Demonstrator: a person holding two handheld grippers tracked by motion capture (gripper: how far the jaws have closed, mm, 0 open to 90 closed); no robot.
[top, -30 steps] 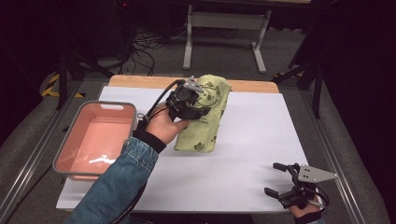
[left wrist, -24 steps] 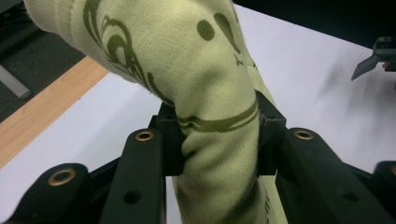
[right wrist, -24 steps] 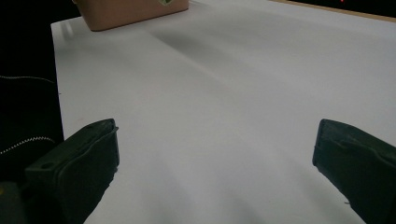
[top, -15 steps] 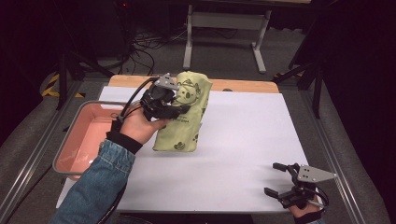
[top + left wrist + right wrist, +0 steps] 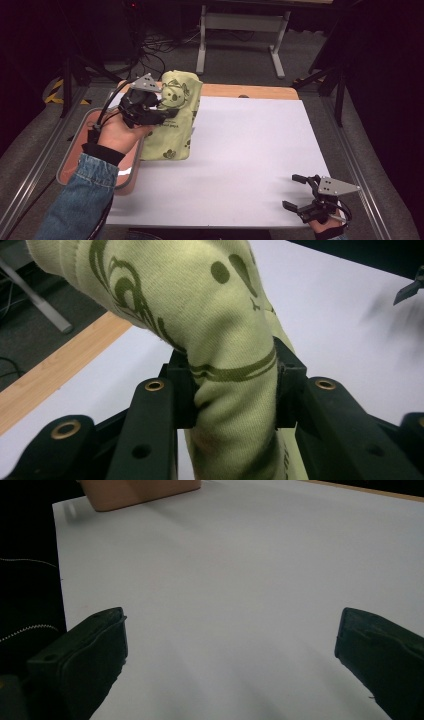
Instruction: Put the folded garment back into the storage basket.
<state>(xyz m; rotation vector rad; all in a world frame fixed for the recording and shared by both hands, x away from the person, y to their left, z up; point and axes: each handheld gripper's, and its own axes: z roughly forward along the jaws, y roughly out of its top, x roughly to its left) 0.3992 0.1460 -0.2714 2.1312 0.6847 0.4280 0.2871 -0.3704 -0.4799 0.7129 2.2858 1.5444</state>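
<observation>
White table (image 5: 250, 150): centre and right half bare, lots of room. Wood strip along the far edge. Pink tray (image 5: 75, 165) at the left edge, partly under the left forearm. Green cloth (image 5: 175, 120) at far left of the table, hanging upright, lower end at the table by the tray's right rim. Left hand (image 5: 117, 135) raised over the tray, left gripper (image 5: 167, 112) pointing right, level; jaws clamped on the cloth's middle, fabric bunched between the pads. Right gripper (image 5: 295, 192) at the near-right corner, low, pointing left; jaws wide apart, only bare table between them.
</observation>
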